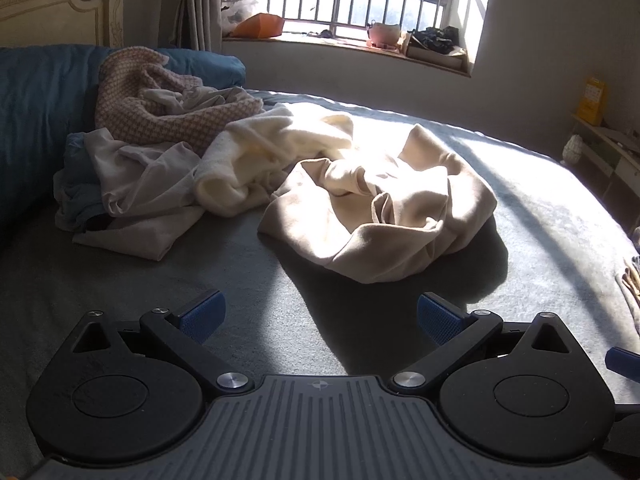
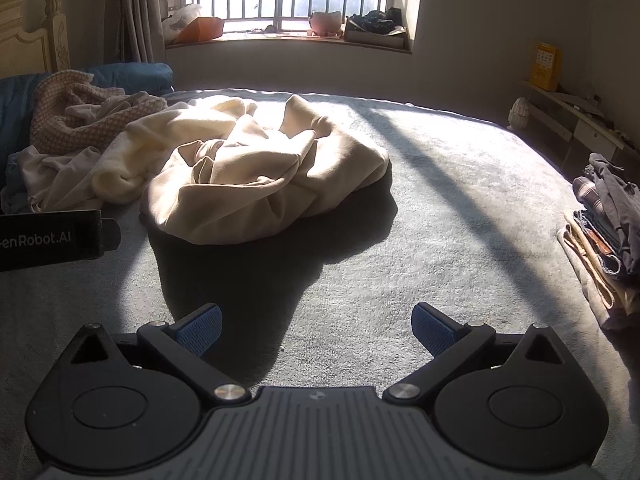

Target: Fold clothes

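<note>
A crumpled beige garment [image 1: 380,208] [image 2: 264,184] lies in the sun on the grey bed [image 1: 540,208] [image 2: 440,200]. Behind it sits a cream towel-like cloth [image 1: 272,148] [image 2: 160,136], with a pale grey garment [image 1: 136,184] [image 2: 52,176] and a pink-patterned knit [image 1: 160,108] [image 2: 80,116] to the left. My left gripper [image 1: 320,316] hovers open, short of the beige garment, holding nothing. My right gripper [image 2: 316,320] is open too, over bare bed, right of the beige garment. The left gripper's black body [image 2: 52,236] shows at the right wrist view's left edge.
A stack of folded dark and tan clothes [image 2: 604,224] sits at the bed's right edge. A blue pillow [image 1: 36,120] lies at the left by the headboard [image 1: 56,0]. A cluttered window sill [image 1: 360,44] is behind; a low shelf [image 2: 580,120] stands at the right wall.
</note>
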Demonstrator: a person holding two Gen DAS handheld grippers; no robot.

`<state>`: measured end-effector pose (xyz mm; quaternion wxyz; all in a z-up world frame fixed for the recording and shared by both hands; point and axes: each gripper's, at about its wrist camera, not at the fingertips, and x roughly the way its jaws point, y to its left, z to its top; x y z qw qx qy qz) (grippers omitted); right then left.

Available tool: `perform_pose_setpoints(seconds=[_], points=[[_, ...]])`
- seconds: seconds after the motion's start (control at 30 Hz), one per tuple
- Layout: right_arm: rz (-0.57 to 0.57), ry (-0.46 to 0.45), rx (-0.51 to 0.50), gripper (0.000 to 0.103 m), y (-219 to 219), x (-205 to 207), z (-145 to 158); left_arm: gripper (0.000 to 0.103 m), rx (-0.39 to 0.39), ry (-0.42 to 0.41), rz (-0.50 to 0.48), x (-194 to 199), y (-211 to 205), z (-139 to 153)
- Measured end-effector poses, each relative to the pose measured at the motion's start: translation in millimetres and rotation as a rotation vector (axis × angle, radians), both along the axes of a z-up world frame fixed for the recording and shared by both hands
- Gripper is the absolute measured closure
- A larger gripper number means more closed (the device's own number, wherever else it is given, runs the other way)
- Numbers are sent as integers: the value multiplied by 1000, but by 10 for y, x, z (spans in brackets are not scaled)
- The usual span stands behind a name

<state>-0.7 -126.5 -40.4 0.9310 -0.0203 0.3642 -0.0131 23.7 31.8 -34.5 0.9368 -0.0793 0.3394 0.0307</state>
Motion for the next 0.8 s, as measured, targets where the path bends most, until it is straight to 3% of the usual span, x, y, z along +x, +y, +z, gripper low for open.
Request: perform_pose_setpoints(seconds=[0.07, 0.2, 0.4, 0.57, 0.63, 0.8], points=[[20, -6, 16, 0, -50, 53, -54, 0, -44, -6, -11, 58, 69, -74], [61, -46, 68, 0, -245, 251, -107, 0, -51, -26, -15, 267, 157, -234], [119, -109, 149, 0, -563, 992, -55, 0, -39, -151, -117, 714, 190, -426], [198, -9, 280, 1, -572, 1973, -62, 0, -2, -190, -282, 1056, 9, -580], [233, 53, 303, 10, -467, 2378, -145, 0, 33, -205, -322, 1144, -93, -640], [188, 175, 382, 23, -272, 3045, -400, 5, 100, -193, -391, 1312, -279, -779]])
